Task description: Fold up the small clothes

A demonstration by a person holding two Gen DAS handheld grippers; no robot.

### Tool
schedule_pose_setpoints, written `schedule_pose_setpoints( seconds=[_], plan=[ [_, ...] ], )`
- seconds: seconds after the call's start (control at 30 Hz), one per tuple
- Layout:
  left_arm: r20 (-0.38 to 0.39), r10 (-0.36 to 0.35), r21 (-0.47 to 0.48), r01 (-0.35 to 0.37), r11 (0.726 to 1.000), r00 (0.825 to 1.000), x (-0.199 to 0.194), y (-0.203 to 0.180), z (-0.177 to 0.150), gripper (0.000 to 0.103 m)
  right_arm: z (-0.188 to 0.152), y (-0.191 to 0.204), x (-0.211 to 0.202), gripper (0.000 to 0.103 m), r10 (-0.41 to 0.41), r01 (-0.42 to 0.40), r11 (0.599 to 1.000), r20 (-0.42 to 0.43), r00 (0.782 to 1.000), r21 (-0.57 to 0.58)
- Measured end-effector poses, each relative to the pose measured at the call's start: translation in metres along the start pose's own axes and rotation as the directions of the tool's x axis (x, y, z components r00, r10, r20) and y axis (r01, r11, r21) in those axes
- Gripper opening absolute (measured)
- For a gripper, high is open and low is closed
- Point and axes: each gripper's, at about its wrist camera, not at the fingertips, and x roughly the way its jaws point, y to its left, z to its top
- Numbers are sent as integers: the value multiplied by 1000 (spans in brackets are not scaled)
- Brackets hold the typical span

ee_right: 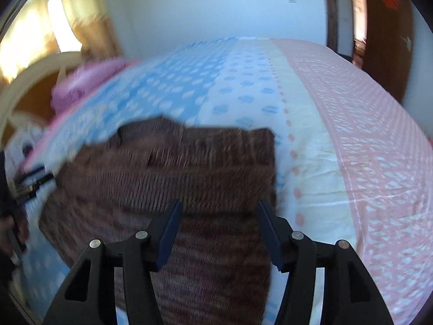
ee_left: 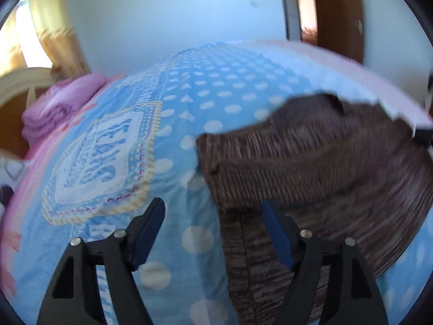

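A brown knitted garment [ee_left: 311, 168] lies on the blue dotted bedspread [ee_left: 211, 89], partly folded, with a long part running toward the camera. My left gripper [ee_left: 213, 211] is open and empty over the garment's left edge. In the right wrist view the same garment [ee_right: 167, 173] fills the lower middle. My right gripper [ee_right: 217, 211] is open above its near right part, holding nothing. The left gripper [ee_right: 29, 181] shows as dark parts at the far left edge. Both views are blurred.
A pink folded blanket [ee_left: 56, 105] lies at the head of the bed by a cream headboard [ee_left: 24, 81]. The bedspread turns pink [ee_right: 365, 135] on the right. A brown door [ee_right: 384, 27] and yellow curtains [ee_right: 81, 13] stand behind.
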Motion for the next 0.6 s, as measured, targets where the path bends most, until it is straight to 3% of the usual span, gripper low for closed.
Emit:
schedule_pose_setpoints(
  seconds=[0.1,0.23,0.37,0.5,0.6],
  plan=[
    [-39,67,121,-62,991,997,21,-24,1,77,0,41,21,59,-90,75,975,-63,994,-211],
    [-10,129,129,-126,984,992,29,-29,23,79,19,56,44,59,-148,123,950,-67,987,-287],
    [9,183,39,-183,982,983,33,-8,55,80,61,40,48,59,-214,209,948,7,977,-240],
    [-23,259,-118,-260,958,966,42,31,72,91,93,14,39,59,-258,268,956,89,962,-124],
    [-74,204,-199,-215,956,976,45,50,66,91,92,5,31,59,-189,194,980,80,979,-52]
  ],
)
